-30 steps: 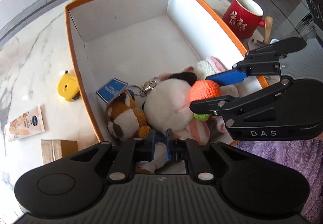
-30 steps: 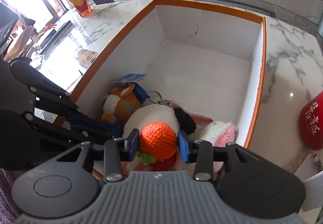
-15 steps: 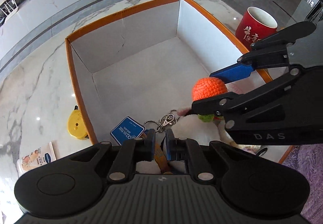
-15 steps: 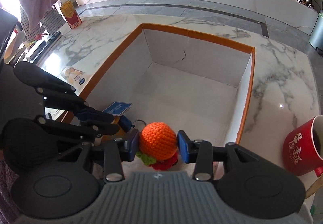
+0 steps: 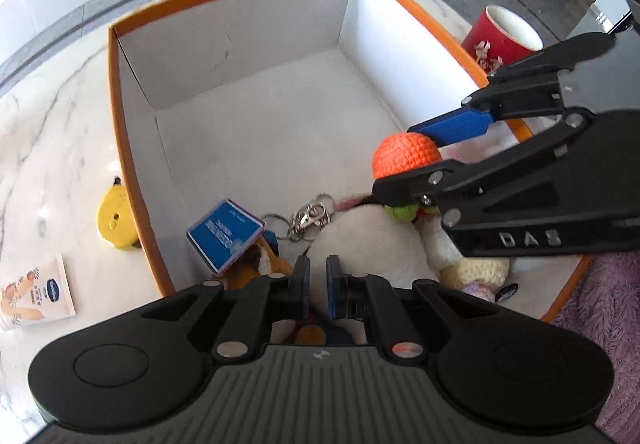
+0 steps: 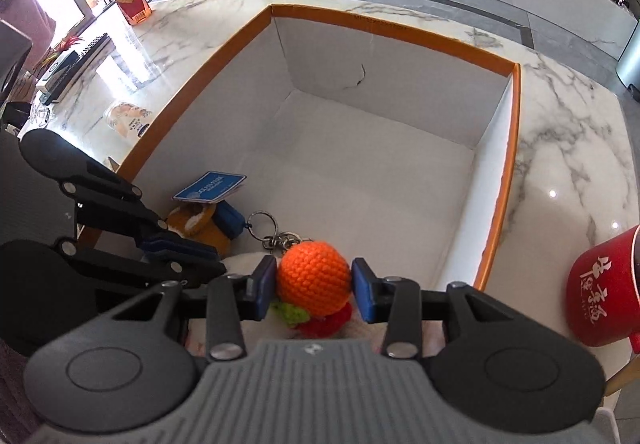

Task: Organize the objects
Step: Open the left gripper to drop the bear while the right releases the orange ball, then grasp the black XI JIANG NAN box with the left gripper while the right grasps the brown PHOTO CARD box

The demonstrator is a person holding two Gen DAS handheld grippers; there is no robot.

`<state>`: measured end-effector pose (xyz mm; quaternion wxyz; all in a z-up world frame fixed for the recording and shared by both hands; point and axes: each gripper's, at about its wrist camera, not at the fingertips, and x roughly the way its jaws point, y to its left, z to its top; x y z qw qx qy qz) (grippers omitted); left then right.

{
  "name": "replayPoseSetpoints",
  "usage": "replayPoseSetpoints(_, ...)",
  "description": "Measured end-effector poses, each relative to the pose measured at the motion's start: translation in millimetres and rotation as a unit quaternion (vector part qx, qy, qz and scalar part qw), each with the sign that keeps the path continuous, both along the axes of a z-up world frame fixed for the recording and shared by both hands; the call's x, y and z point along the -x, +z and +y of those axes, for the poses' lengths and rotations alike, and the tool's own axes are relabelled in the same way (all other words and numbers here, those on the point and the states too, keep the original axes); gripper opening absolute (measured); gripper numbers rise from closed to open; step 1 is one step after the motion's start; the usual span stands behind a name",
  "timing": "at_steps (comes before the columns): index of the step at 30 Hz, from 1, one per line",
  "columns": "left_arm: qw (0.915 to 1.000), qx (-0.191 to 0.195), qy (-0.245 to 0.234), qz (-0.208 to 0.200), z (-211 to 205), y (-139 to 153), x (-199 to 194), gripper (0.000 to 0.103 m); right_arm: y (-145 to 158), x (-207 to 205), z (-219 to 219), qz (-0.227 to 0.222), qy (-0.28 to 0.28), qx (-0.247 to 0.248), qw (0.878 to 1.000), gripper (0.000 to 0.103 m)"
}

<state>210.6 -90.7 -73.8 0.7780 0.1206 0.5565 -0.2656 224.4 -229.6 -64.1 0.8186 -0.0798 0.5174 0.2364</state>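
Holding the orange crocheted ball (image 6: pixel 313 277) between its two blue pads, your right gripper (image 6: pixel 314 286) sits above the near end of the orange-rimmed white cardboard box (image 6: pixel 496 204), the ball's green and red knitted trim hanging below. Your left gripper (image 5: pixel 316 282) has its jaws drawn almost together, and what looks like the top of a toy shows in the narrow gap, though you cannot tell from these views whether it is pinched. Just under both tools lies the pile: a white plush toy (image 5: pixel 372 248), a brown plush with a blue card tag (image 5: pixel 226 236), and a metal keyring clasp (image 5: pixel 308 216). You appear to be mid-way through sorting the soft toys. The far half of the box floor is bare, so the next move likely calls for carrying the ball there, or out onto the marble tabletop (image 6: pixel 560 172), clear of the red mug (image 6: pixel 600 296).
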Motion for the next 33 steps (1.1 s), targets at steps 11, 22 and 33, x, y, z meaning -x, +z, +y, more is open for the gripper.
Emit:
replayPoseSetpoints(11, 0.9974, 0.031, 0.044, -0.048, 20.4, 27.6, -10.6, 0.011, -21.4, -27.9, 31.5, -0.052, 0.049, 0.181, 0.981, 0.043)
replayPoseSetpoints(22, 0.9955, 0.046, 0.06, -0.058, 38.7, 37.8, -5.7, 0.014, -47.7, -21.4, 51.6, -0.057, 0.104, 0.307, 0.944, 0.049)
replayPoseSetpoints(33, 0.993, 0.051, 0.076, -0.075, 63.4, 58.0, 11.8, 0.017, -15.5, -13.6, 52.9, -0.057, 0.085, 0.249, 0.963, 0.047)
